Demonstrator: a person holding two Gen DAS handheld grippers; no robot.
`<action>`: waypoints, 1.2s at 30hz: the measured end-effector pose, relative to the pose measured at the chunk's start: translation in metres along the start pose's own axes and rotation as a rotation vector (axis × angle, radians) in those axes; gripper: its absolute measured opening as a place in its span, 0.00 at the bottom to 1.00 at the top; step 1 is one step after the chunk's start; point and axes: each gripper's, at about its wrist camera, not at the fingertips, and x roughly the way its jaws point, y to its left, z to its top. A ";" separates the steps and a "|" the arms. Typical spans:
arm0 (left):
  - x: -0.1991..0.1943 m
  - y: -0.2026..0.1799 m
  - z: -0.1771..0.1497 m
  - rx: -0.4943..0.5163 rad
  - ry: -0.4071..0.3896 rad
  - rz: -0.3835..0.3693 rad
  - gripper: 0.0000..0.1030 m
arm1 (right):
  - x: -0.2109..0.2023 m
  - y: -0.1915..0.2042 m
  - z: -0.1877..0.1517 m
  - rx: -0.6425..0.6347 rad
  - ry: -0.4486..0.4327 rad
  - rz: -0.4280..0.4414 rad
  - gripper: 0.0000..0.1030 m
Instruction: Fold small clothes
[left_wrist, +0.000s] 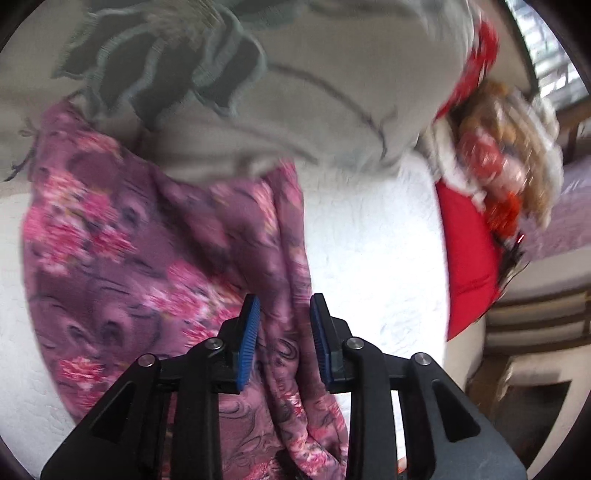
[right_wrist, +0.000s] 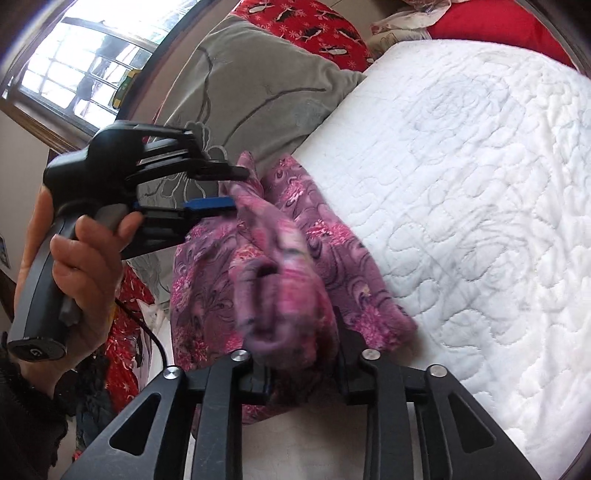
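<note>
**Gently laying the purple garment down for its fold**

Now we are working from the left side of the bed toward the right. At the left, the person's hand (right_wrist: 79, 254) is gripping the left gripper (left_wrist: 282, 321), whose blue pads are standing apart with a ridge of the purple floral garment (left_wrist: 147, 251) running between them, not visibly pinched. The cloth is lying on the white quilted mattress (right_wrist: 461, 177), its far edge touching the grey pillow (right_wrist: 258, 85). Further right, the right gripper (right_wrist: 301, 354) is sitting with a bunched fold between its parted jaws; blur is hiding whether they are pressing it, so we cannot tell. We are judging that the fold wants smoothing: we are advising both tools to draw the edges flat and aligned before letting go, keeping clear of the red cushion (left_wrist: 469, 254).
</note>
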 end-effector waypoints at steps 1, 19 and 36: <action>-0.009 0.007 0.004 -0.019 -0.019 -0.017 0.25 | -0.003 -0.001 0.001 0.005 -0.003 -0.004 0.30; -0.064 0.130 -0.036 -0.196 -0.165 -0.053 0.40 | 0.104 0.060 0.127 -0.184 0.172 -0.009 0.48; -0.019 0.128 -0.036 -0.168 -0.161 0.083 0.56 | 0.135 0.043 0.144 -0.246 0.174 -0.122 0.04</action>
